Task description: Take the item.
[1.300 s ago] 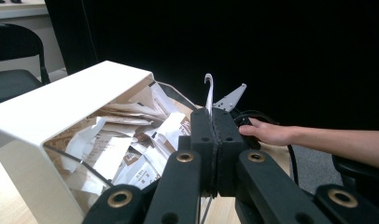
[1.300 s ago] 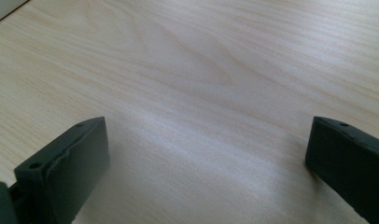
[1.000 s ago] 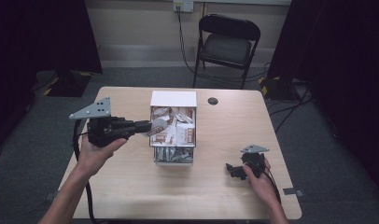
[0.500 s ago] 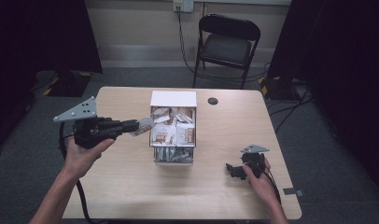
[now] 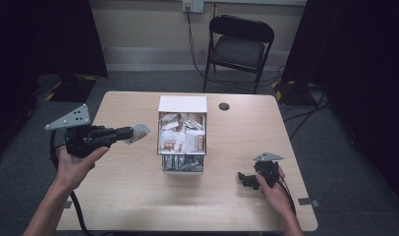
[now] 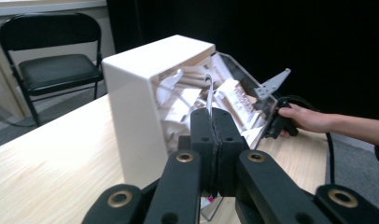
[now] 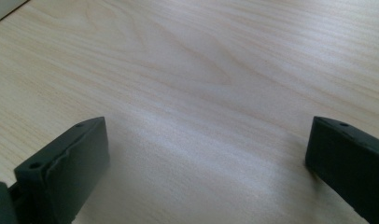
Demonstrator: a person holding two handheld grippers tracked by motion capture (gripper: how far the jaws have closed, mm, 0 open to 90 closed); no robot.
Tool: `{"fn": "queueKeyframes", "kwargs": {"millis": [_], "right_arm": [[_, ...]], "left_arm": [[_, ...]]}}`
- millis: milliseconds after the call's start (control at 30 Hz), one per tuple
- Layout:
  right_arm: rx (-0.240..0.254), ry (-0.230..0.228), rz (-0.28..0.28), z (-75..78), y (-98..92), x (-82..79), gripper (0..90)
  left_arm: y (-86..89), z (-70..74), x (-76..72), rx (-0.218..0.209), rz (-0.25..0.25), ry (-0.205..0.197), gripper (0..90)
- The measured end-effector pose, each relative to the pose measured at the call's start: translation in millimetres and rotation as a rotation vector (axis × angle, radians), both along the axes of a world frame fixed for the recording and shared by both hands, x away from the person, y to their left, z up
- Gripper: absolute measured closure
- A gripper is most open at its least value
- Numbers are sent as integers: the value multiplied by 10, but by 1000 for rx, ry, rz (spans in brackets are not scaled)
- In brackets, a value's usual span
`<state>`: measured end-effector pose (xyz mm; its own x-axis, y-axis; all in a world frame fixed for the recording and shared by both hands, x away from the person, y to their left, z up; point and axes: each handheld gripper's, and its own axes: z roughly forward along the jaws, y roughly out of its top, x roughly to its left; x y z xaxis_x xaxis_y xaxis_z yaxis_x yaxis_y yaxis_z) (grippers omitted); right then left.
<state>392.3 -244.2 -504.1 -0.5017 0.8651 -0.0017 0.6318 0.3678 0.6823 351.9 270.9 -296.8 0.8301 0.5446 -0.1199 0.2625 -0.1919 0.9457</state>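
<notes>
A white box (image 5: 183, 104) packed with several small packets stands upright in the middle of the wooden table (image 5: 138, 196). My left gripper (image 5: 127, 133) hovers left of the box, shut on one white and brown packet (image 5: 138, 133) that sticks out past its tips. In the left gripper view the packet (image 6: 208, 91) shows edge-on between the closed jaws, in front of the box (image 6: 131, 107). My right gripper (image 5: 244, 179) rests on the table near the front right, open, with bare wood between its fingers (image 7: 66, 163).
A small black round disc (image 5: 224, 106) lies on the table behind the box on the right. A black folding chair (image 5: 239, 49) stands beyond the far edge. Dark curtains hang on both sides, and cables trail across the floor.
My left gripper has pulled back to the left, away from the box, carrying the packet with it. The right gripper has stayed still.
</notes>
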Motion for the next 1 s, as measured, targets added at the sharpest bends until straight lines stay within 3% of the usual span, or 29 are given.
{"fn": "queueKeyframes", "kwargs": {"millis": [300,367,567,700,1000], "right_arm": [[0,0,0,0,0,0,0],[0,0,0,0,0,0,0],[0,0,0,0,0,0,0],[0,0,0,0,0,0,0],[0,0,0,0,0,0,0]], "left_arm": [[138,-124,23,18,55,21,892],[157,-160,31,3,49,32,892],[174,-306,65,67,74,47,892],[196,-413,131,61,83,76,892],[73,-692,237,113,65,122,892]]}}
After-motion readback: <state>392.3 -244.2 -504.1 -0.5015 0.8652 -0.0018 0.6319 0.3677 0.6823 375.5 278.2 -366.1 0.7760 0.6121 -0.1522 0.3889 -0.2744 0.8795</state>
